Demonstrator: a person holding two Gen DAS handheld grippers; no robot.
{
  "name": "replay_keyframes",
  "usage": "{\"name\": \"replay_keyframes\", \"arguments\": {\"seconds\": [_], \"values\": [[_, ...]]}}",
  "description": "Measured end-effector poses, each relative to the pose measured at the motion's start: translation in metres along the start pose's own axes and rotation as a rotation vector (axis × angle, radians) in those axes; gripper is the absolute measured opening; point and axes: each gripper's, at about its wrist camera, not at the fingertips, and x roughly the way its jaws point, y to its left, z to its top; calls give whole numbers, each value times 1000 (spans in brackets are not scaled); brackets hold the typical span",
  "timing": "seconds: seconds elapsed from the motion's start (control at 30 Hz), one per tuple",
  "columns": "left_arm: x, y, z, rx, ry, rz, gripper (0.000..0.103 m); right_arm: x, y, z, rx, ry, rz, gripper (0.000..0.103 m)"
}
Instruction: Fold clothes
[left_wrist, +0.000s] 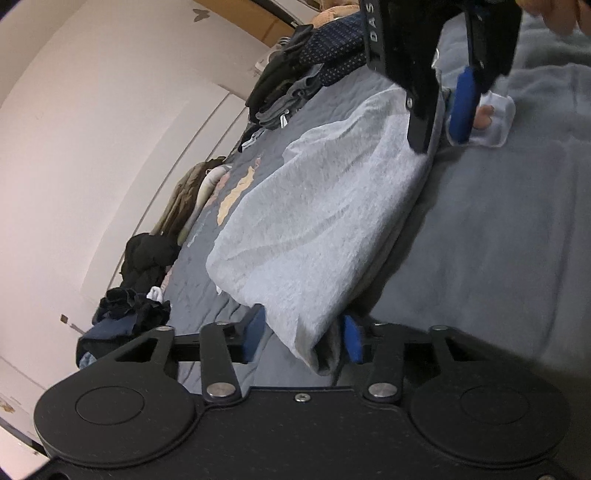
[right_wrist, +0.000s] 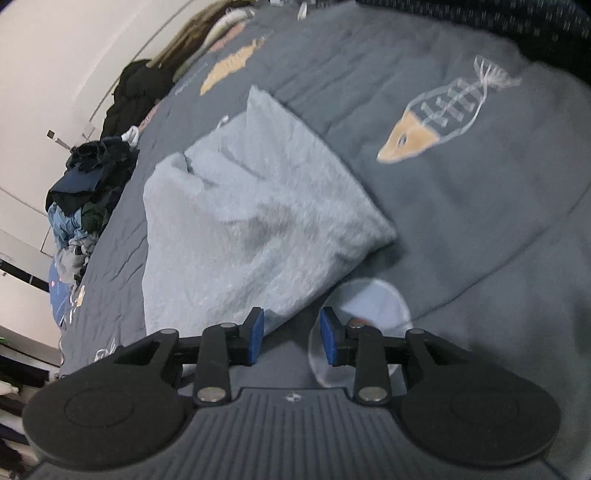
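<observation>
Quilted grey bedspread (right_wrist: 461, 206) with stitched fish carries a fleecy, pale grey garment (left_wrist: 314, 229), folded oblong. Left gripper (left_wrist: 303, 338) gapes around its near corner; right gripper (right_wrist: 291, 339) hangs part-open, empty, beside its edge.

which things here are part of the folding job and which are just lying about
In the job:
light grey fleece garment
left gripper
right gripper

Lying about:
dark heap of clothes by the wall
navy dotted clothes pile
grey quilted bedspread with fish print
</observation>
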Motion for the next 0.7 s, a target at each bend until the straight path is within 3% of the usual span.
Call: {"name": "replay_keyframes", "arguments": {"seconds": [0.13,0.17,0.27,0.5,0.57,0.63,0.7], "values": [[2,-3,1,5,1,-7,33,8,3,-2,13,-2,12,36],[2,-4,1,6,3,-9,32,10,2,-2,23,-5,19,41],[2,-1,1,-5,7,-19,32,9,-2,2,55,-14,26,43],[1,-1,0,-21,14,-25,32,-9,-7,15,49,-136,24,42],[1,-1,0,-25,16,-27,33,-3,-11,17,55,-144,14,32],[0,-1,0,-25,15,-28,33,-2,-10,19,45,-173,15,12],[0,0,0,-30,15,-32,33,-10,-2,20,2,-218,31,9]]}}
